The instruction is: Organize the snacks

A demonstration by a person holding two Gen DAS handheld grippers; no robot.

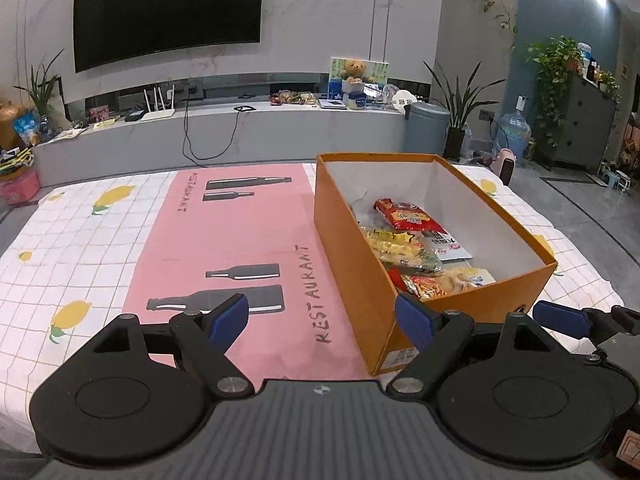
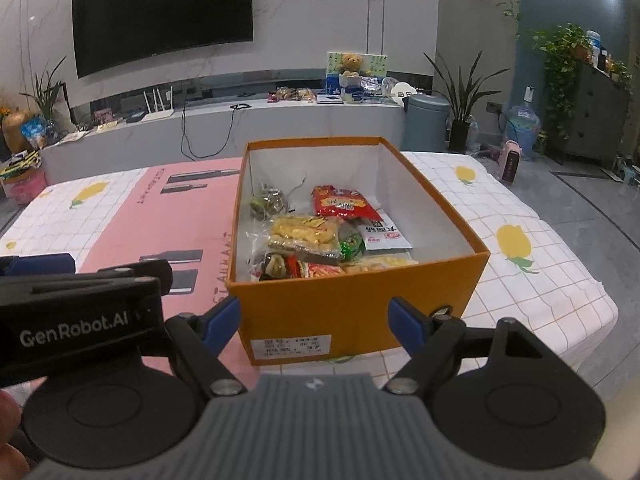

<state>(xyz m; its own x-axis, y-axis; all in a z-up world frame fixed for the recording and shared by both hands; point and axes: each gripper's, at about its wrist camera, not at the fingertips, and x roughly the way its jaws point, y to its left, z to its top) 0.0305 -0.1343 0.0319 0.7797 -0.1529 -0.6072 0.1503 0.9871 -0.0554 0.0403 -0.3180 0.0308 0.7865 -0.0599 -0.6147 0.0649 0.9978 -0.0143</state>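
On the table [image 2: 560, 304], spread with a white checked cloth printed with lemons, an orange box [image 2: 356, 308] stands open beside a pink mat [image 1: 240, 248] printed with bottles; the box touches the mat's right edge. Inside the box lie the snacks: a red pack [image 2: 344, 205] toward the back, a yellow pack [image 2: 304, 236] in the middle, a white pack [image 2: 386, 236] to its right, a dark green bundle [image 2: 269, 202] at the back left, and more packs [image 2: 316, 269] against the near wall. The left gripper [image 1: 320, 322] hangs over the mat's near end, just left of the box, its blue pads wide apart and nothing between them; the right gripper [image 2: 316, 322] faces the box's near wall, its pads spread about as wide as the label [image 2: 292, 346] on that wall, gripping nothing. The two grippers sit close side by side; part of a hand [image 2: 10, 432] shows at the lower left of the right view.
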